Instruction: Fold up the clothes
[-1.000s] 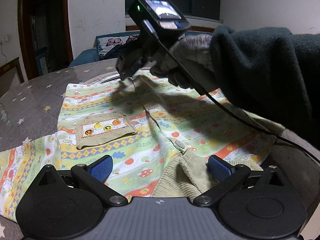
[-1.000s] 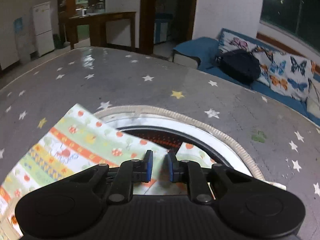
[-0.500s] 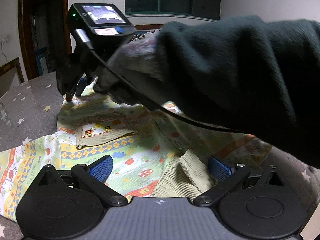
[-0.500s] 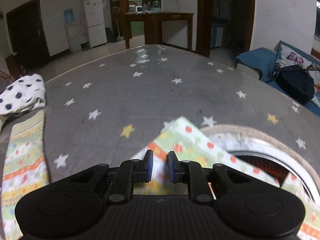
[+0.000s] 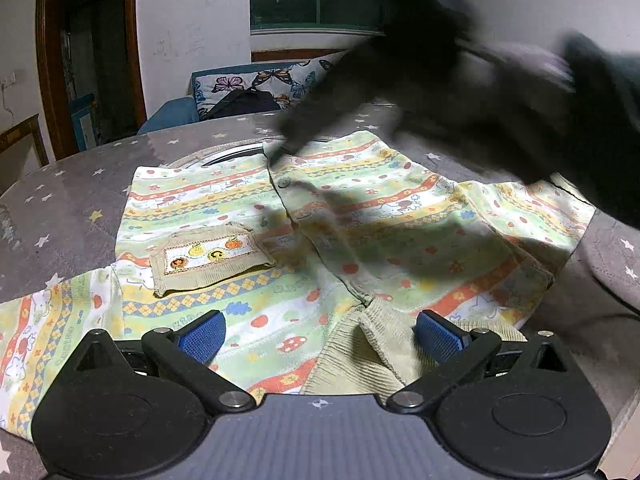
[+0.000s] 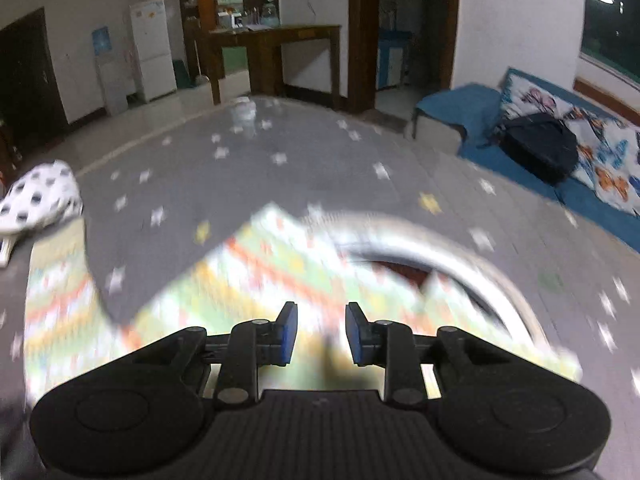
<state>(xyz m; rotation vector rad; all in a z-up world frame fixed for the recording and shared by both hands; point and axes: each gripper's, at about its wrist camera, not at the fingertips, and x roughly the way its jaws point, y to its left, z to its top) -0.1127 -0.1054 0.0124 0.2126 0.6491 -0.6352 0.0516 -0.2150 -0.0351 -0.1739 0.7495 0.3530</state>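
Across the star-patterned desk (image 5: 72, 184) the striped cardigan (image 5: 248, 216) is lying spread flat as the right hand-held gripper (image 6: 319, 334) is swinging away, jaws opening on nothing, hem released; the left hand-held gripper (image 5: 320, 336) is hovering spread over the collar.

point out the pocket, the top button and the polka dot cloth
pocket (image 5: 210, 261), left wrist view, its embroidered strip
top button (image 5: 283, 182), left wrist view, its face
polka dot cloth (image 6: 38, 198), right wrist view, its middle

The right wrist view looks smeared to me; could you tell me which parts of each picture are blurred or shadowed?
Right wrist view: the patterned shirt and starred table cover streak, while the opening right tongs stay sharp. Left wrist view: only the dark sleeve smears, shadowing the crisp shirt.
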